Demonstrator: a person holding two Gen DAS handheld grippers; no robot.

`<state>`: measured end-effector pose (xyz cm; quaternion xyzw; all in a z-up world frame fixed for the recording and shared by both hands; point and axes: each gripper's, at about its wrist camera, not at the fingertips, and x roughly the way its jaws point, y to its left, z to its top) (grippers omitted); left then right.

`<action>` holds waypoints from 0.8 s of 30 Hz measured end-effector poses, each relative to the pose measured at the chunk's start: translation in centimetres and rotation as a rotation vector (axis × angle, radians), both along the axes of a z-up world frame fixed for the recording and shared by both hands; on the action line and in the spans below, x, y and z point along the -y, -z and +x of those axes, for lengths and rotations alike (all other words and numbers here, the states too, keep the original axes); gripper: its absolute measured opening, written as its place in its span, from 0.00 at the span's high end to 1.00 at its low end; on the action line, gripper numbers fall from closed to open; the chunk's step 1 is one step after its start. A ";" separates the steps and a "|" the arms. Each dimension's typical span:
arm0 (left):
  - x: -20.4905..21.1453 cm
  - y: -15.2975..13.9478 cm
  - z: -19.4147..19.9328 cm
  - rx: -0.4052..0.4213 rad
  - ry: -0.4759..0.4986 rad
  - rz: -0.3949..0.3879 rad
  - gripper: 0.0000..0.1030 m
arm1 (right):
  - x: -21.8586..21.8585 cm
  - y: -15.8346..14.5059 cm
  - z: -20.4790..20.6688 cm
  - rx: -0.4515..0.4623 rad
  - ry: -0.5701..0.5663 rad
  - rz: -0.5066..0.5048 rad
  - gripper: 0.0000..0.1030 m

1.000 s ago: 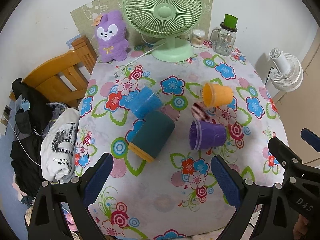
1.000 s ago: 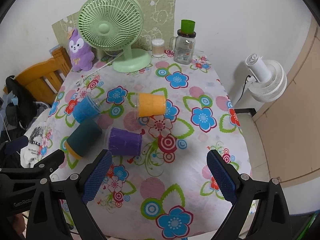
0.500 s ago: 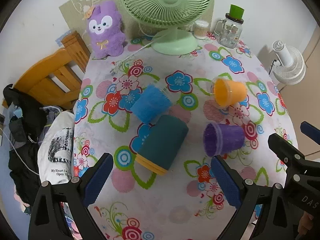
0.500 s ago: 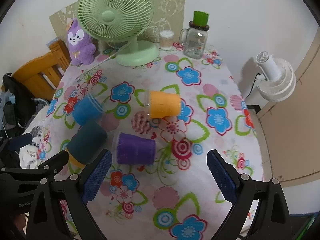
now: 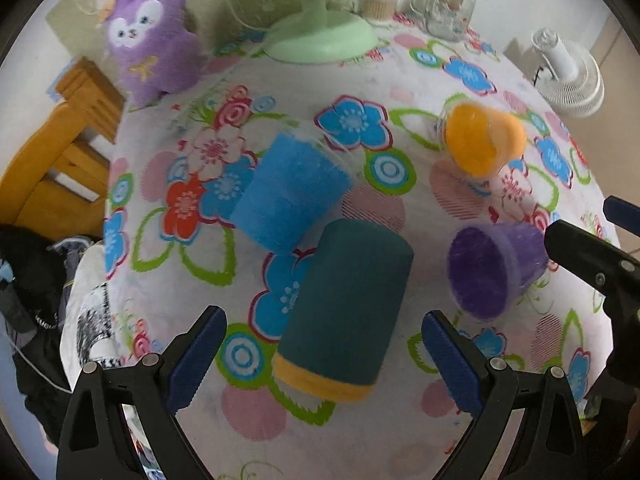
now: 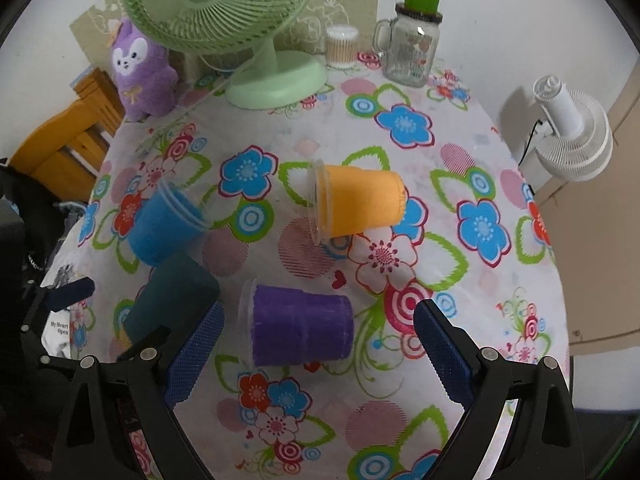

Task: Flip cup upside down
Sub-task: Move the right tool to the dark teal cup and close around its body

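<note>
Several cups lie on their sides on the flowered tablecloth [image 5: 400,432]. A dark teal cup [image 5: 344,304] with a yellow rim lies between the fingers of my open left gripper [image 5: 324,356]; it also shows in the right wrist view [image 6: 172,300]. A purple cup [image 6: 300,326] lies between the fingers of my open right gripper [image 6: 316,340]; it also shows in the left wrist view [image 5: 492,272]. A blue cup [image 5: 288,196] [image 6: 164,224] and an orange cup [image 5: 480,144] [image 6: 356,202] lie farther back.
A green desk fan [image 6: 256,48], a purple plush toy [image 6: 140,72], a glass jar with green lid [image 6: 412,44] and a swab pot [image 6: 340,46] stand at the back. A wooden chair [image 5: 60,160] with clothes is at the left, a white fan [image 6: 572,140] beyond the right edge.
Both grippers have moved forward and down toward the table. The teal cup now lies between the left fingers and the purple cup between the right fingers. The cups have not moved.
</note>
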<state>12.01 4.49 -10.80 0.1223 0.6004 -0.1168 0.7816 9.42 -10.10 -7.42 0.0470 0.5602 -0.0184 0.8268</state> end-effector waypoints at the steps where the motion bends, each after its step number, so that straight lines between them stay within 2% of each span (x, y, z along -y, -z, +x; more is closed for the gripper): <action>1: 0.0 0.4 0.2 -0.004 0.004 -0.001 0.04 | -0.1 0.5 0.2 -0.009 0.001 0.001 0.06; 9: 0.1 3.8 1.3 -0.065 0.016 -0.029 0.04 | -1.1 3.1 1.7 -0.057 -0.009 -0.001 0.06; 11: 0.1 4.4 1.5 -0.077 0.010 -0.034 0.06 | -1.2 3.5 1.8 -0.067 -0.009 -0.002 0.06; 13: 0.1 5.0 1.7 -0.083 0.001 -0.036 0.13 | -1.2 3.9 2.0 -0.077 -0.009 -0.001 0.06; 15: 0.2 5.4 1.8 -0.091 0.007 -0.039 0.14 | -1.1 4.3 2.1 -0.088 -0.010 -0.005 0.06; 17: 0.3 5.7 1.7 -0.088 0.008 -0.038 0.14 | -1.0 4.6 2.3 -0.098 -0.005 -0.006 0.06; 24: 1.2 6.1 1.2 -0.043 0.024 -0.032 0.25 | -0.8 5.3 2.4 -0.116 -0.019 -0.005 0.06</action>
